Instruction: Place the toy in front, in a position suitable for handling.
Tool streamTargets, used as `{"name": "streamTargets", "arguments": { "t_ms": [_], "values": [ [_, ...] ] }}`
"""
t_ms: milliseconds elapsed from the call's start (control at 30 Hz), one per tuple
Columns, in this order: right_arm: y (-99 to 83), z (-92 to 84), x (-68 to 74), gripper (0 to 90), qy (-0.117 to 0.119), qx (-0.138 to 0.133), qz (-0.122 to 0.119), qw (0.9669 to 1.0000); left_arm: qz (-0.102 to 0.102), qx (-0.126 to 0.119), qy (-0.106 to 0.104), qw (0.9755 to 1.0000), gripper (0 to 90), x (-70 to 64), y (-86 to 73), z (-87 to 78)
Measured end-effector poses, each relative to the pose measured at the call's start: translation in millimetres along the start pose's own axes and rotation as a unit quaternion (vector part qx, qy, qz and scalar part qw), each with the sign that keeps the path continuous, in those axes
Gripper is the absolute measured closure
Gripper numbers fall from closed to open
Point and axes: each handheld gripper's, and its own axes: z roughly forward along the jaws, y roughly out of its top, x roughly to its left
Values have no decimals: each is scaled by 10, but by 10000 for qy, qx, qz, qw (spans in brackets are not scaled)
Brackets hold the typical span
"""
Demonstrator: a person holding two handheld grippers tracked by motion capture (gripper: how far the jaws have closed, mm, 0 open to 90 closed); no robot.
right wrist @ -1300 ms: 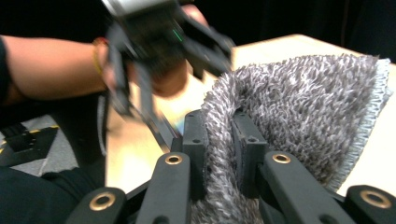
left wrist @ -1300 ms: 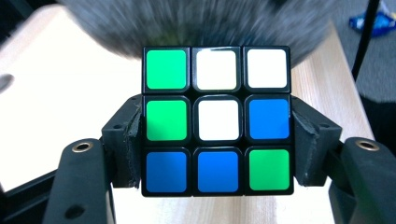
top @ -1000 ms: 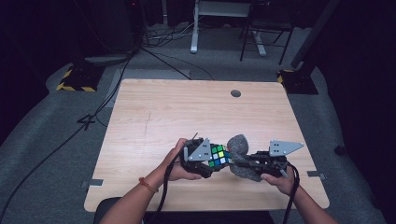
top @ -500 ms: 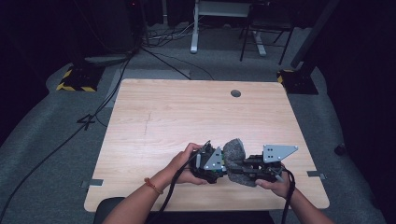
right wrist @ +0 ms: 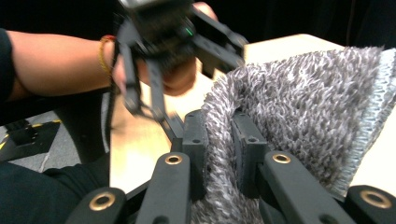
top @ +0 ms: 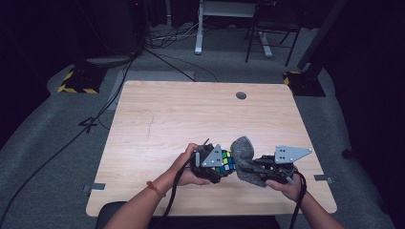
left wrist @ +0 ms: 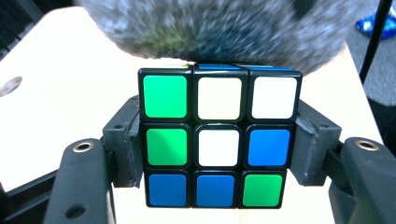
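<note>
A dark room lies around my pale wooden table [top: 157, 119], with cables on the grey floor and a small round hole [top: 241, 95] near the table's far edge. I work low at the near side, right of centre. My left gripper [top: 220, 164] is clamped on a puzzle cube [left wrist: 219, 137]: the two black jaws press on its left and right sides, and the face toward my camera shows green, white and blue squares. My right gripper [top: 250, 167] is pinched tight on a fold of a shaggy grey cloth [right wrist: 299, 112]. The cloth lies against the cube's far side, touching it, and both are held just above the table between my hands.
</note>
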Motion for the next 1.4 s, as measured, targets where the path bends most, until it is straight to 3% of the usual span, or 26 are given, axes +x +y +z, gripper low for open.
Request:
{"name": "streamTargets", "arguments": {
  "t_ms": [200,333,500,667,733,933,1167,1400],
  "values": [
    [-101,-20,-149,784,-175,81,264,9995,-99,-368,12,9993,335,24,-3,-137],
    [-126,3,-165,784,-117,111,320,9994,-86,-550,-42,9984,335,21,17,-182],
    [-83,-45,-124,783,189,-214,288,9992,-137,-573,-242,9980,331,29,-3,-163],
    [-48,-78,-98,784,421,-435,276,9978,-38,-290,-317,9991,326,-14,-18,-34],
    [-24,-70,-66,784,451,-456,213,9977,11,-178,-324,9993,325,-33,-10,14],
    [-24,-80,-55,785,374,-470,237,9979,-48,-267,-254,9993,334,-21,7,-3],
    [-83,-31,-88,789,274,-236,326,9988,-156,-457,-214,9986,336,33,4,-117],
    [-161,54,-132,789,83,201,303,9993,-228,-615,-166,9977,336,72,0,-204]
  ]
}}
